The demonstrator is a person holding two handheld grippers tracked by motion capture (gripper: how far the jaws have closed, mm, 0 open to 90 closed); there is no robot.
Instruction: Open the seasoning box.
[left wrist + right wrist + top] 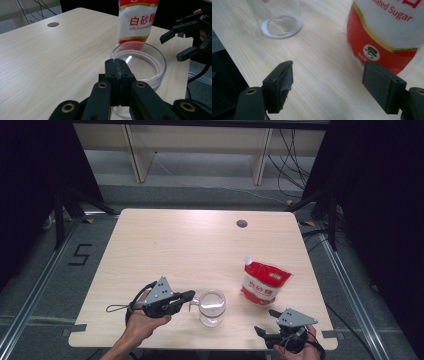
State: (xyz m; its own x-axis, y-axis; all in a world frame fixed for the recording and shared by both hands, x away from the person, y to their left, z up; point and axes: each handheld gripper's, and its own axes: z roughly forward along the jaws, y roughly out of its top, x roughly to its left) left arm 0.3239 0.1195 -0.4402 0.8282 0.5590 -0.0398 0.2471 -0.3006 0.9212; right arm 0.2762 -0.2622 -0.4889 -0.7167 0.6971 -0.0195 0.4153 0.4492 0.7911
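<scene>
My left gripper [190, 295] is pinched shut on the handle of the clear glass mug [212, 307] near the worktop's [165, 245] front edge. My right gripper [328, 85] waits wide open, holding nothing, by the red-and-white sugar bag [387, 30]. I should hold the mug steady and grab the bag gently.

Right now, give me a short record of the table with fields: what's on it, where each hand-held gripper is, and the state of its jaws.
surface: light wooden table
items: clear glass mug; red and white sugar bag, standing to the mug's right
mug contents: a little white stuff at the bottom
left hand-held gripper: at the mug's handle side, jaws shut
right hand-held gripper: near the table's front edge, in front of the bag, jaws open, nothing between them
</scene>
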